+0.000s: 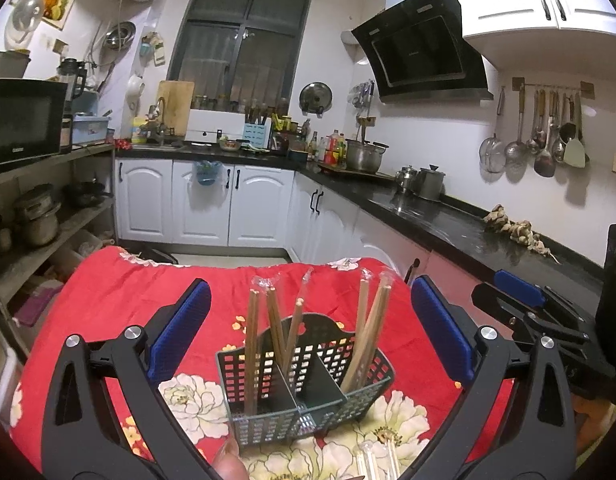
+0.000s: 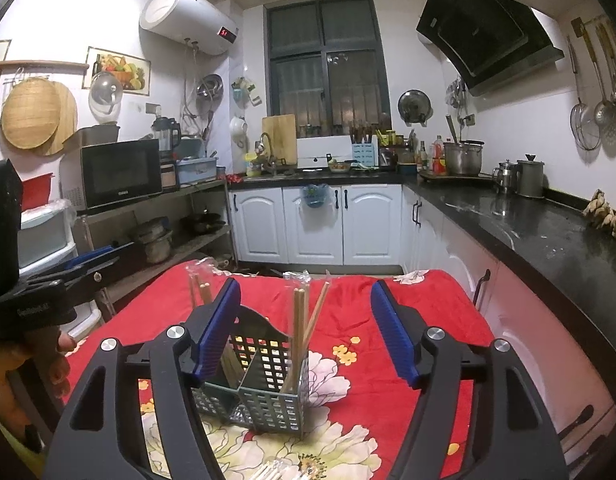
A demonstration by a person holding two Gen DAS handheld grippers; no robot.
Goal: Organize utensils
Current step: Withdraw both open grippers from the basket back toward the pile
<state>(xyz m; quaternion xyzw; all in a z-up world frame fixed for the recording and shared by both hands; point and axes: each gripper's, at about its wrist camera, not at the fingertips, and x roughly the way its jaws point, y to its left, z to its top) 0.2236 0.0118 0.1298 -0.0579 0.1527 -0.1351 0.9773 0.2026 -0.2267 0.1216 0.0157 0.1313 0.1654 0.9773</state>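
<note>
Fingers: your left gripper (image 1: 310, 328) has its blue pads spread wide with nothing pressed between them; your right gripper (image 2: 305, 330) stands moderately wide, also gripping nothing. The grey slotted utensil caddy (image 1: 303, 384) sits upright on the red floral cloth (image 1: 107, 312), seen between both pairs of fingers and touching neither. Wrapped wooden chopsticks (image 1: 253, 340) stand tilted in its left and right compartments; the near middle one looks empty. More wrapped chopsticks (image 1: 378, 462) lie on the cloth at the near edge. Your hand (image 2: 35, 364) holds the left gripper, visible from the right wrist.
</note>
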